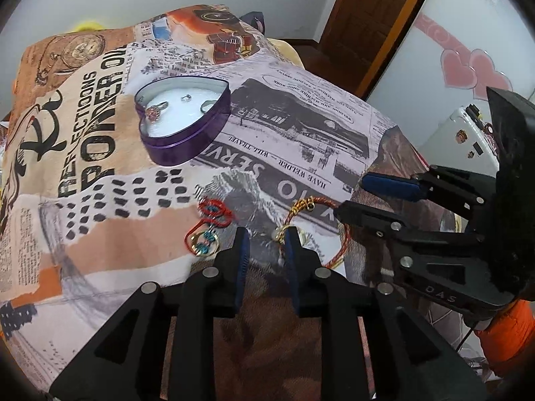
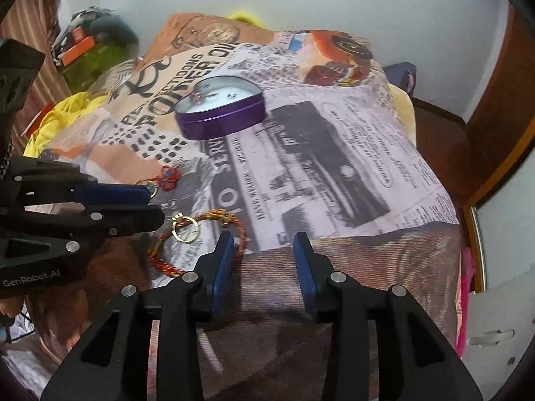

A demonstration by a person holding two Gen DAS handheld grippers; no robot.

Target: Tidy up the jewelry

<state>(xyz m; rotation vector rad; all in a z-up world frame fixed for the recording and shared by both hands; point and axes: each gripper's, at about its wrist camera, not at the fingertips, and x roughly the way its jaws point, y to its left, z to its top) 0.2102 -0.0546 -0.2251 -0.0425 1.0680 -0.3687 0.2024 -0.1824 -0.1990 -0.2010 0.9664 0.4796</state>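
Observation:
A purple heart-shaped tin [image 1: 187, 137] [image 2: 222, 118] stands open on the printed cloth, with a ring [image 1: 157, 109] and small pieces on its white lining. A red-and-gold braided bracelet [image 1: 341, 244] [image 2: 197, 250] lies near the front with a gold ring [image 2: 185, 229] inside its loop. A red knotted charm [image 1: 209, 225] [image 2: 169, 175] lies to its left. My left gripper [image 1: 265, 239] is open and empty, low over the cloth, its right finger beside the ring. My right gripper [image 2: 264, 244] is open and empty, its left finger at the bracelet's right edge; it also shows in the left wrist view [image 1: 347, 193].
The printed cloth [image 1: 301, 153] covers a raised surface that drops off at the right and front. A wooden door [image 1: 374, 16] and a white cabinet with pink hearts [image 1: 468, 67] stand to the right. Yellow fabric and clutter [image 2: 67, 113] lie left.

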